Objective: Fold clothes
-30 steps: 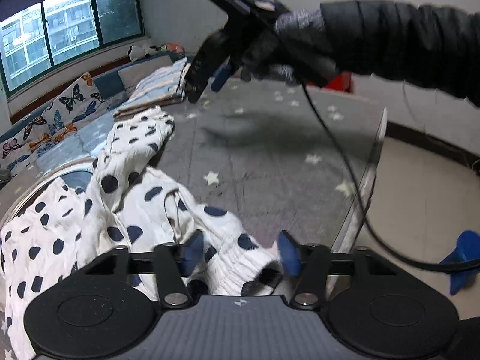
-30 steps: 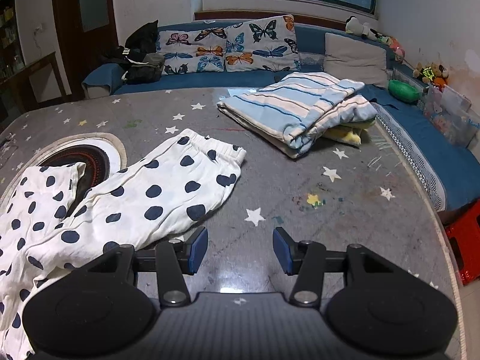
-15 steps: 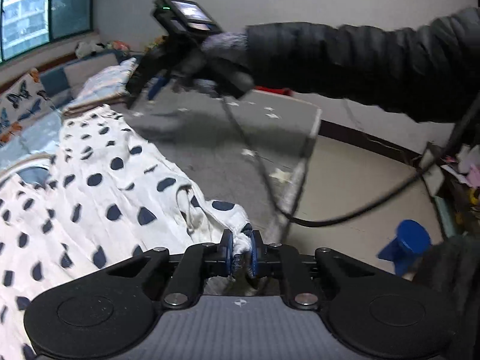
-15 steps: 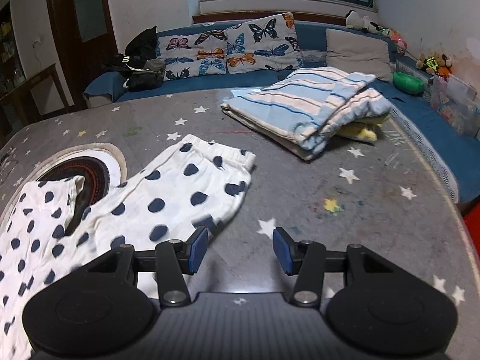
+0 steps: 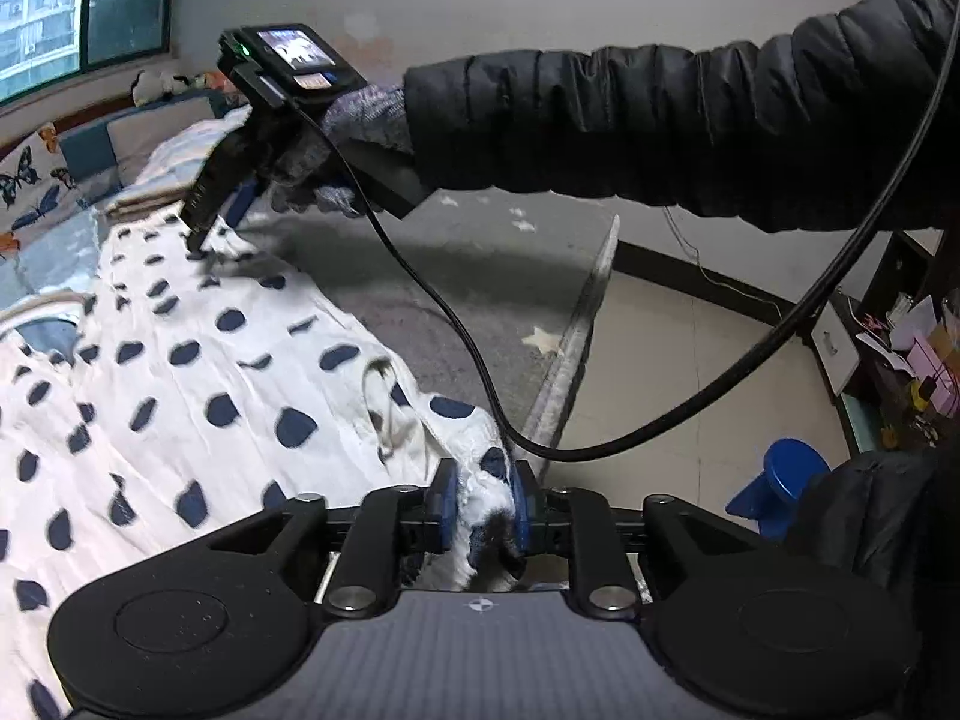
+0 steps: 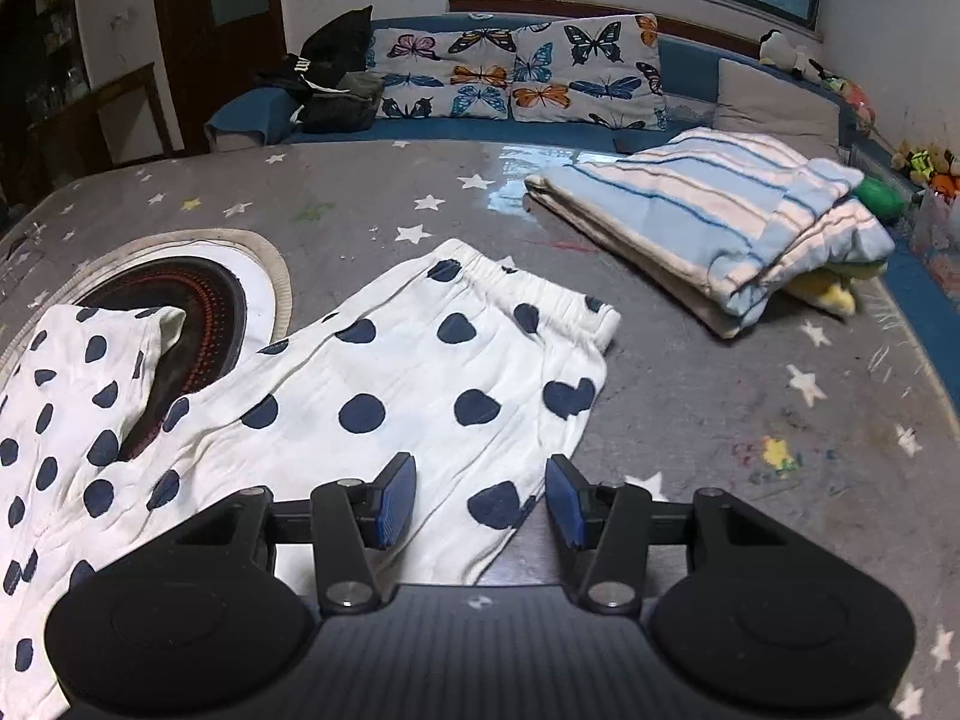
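Left gripper (image 5: 478,507): jaws clamped on a bunched corner of the white cotton trousers with navy polka dots (image 5: 198,396), the end lying at the near table edge. Right gripper (image 6: 480,501): jaws apart, straddling the trouser hem edge, blue pads either side of the cloth, not closed on it.

Trousers lie spread on the grey star-print tabletop (image 6: 750,420), in the right wrist view running from 8 o'clock toward 12 o'clock; the elasticated cuff (image 6: 540,294) sits at about 12 from the jaws. Second leg is flopped over a round black-and-white mat (image 6: 198,312) at 10 o'clock.

Handling, my read: thin, light, limp fabric, no stiffness, so it will sag and drag between grips. Grips well on the rubber pads; no breakage risk. Best holds are hems, elastic cuffs and the waistband, where layers are doubled. Pinch both layers or the fold skews.

Folded blue-and-white striped blanket (image 6: 720,222) at 1 o'clock, well apart from the trousers.

Containers: none on the table that I can make out. Clutter beyond the blanket at 2 o'clock is too small to tell.
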A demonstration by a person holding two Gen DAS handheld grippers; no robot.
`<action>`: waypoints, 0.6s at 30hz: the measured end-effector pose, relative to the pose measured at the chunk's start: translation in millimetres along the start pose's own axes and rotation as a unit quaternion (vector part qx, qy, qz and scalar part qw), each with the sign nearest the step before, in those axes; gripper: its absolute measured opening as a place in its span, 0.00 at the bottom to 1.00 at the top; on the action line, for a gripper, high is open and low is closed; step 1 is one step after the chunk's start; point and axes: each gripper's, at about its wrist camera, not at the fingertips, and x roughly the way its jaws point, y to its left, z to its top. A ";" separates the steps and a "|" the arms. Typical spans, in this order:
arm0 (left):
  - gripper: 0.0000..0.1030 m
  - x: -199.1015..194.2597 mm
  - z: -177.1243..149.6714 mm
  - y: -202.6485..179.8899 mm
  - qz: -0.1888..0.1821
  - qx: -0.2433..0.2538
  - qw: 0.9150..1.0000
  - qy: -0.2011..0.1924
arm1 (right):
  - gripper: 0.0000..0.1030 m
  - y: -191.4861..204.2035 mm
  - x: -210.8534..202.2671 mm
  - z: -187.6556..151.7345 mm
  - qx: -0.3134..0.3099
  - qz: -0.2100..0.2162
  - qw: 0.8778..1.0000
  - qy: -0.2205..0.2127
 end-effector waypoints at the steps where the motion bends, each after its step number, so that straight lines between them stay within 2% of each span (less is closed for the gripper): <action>1: 0.28 -2.6 -0.2 1.0 0.006 0.000 1.000 -0.003 | 0.47 -0.2 -4.4 1.0 -0.003 0.001 1.000 -0.002; 2: 0.30 -5.2 -0.3 2.1 0.011 0.001 1.000 -0.005 | 0.47 -0.6 -9.1 2.1 -0.004 0.002 1.000 -0.003; 4: 0.43 -10.5 -0.6 4.2 0.022 0.001 1.000 -0.010 | 0.47 -0.3 -20.1 5.1 -0.004 0.005 1.000 -0.007; 9: 0.52 -19.6 -2.1 7.5 0.058 0.004 0.998 -0.022 | 0.48 4.6 -46.5 13.2 0.002 0.012 1.000 -0.020; 11: 0.53 -27.2 -3.7 13.2 0.071 -0.006 0.997 -0.028 | 0.48 9.1 -53.6 15.5 0.010 0.026 0.999 -0.020; 15: 0.54 -46.4 -7.2 27.9 0.102 -0.029 0.994 -0.037 | 0.48 30.9 -60.2 15.3 0.003 0.055 0.998 -0.012; 18: 0.60 -58.0 -7.0 37.5 0.107 -0.043 0.992 -0.052 | 0.48 50.0 -63.2 13.7 -0.012 0.071 0.997 -0.005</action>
